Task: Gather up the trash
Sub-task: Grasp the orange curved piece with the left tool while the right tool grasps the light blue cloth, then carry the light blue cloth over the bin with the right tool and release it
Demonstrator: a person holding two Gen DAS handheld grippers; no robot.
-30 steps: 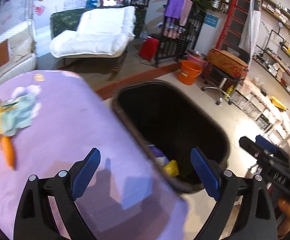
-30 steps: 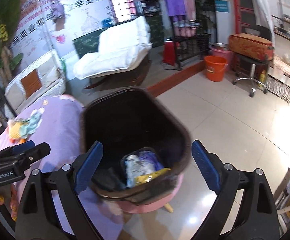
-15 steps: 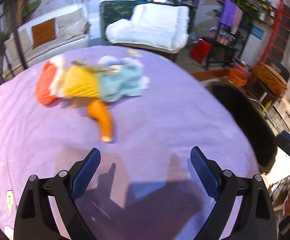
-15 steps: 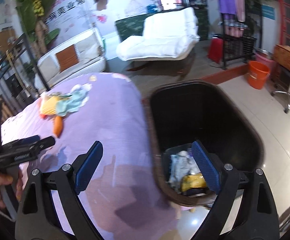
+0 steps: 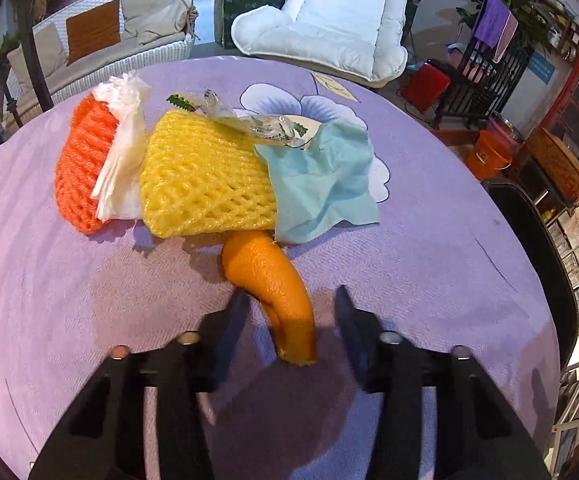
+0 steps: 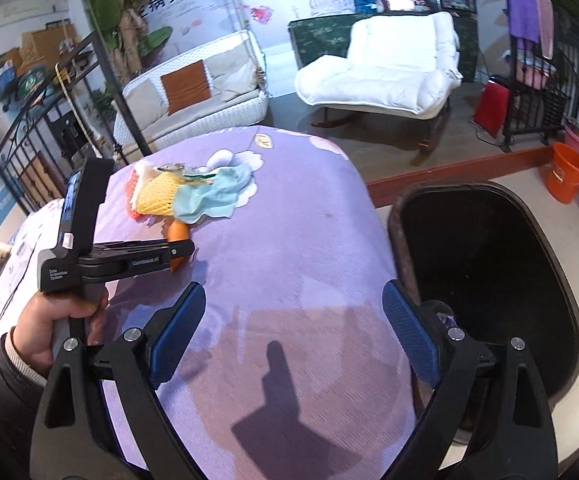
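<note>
The left gripper (image 5: 291, 300) straddles the orange peel (image 5: 273, 280), jaws parted and not yet clenched, just in front of the yellow foam net (image 5: 205, 184) on the purple table (image 5: 429, 248); next it likely needs to close. The right gripper (image 6: 293, 320) hovers released beside the black bin (image 6: 489, 264)

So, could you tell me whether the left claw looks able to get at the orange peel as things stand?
Probably yes. The left claw is open with its fingers on either side of the orange peel, nothing lies between them, and the yellow foam net covers only the peel's far end.
</note>
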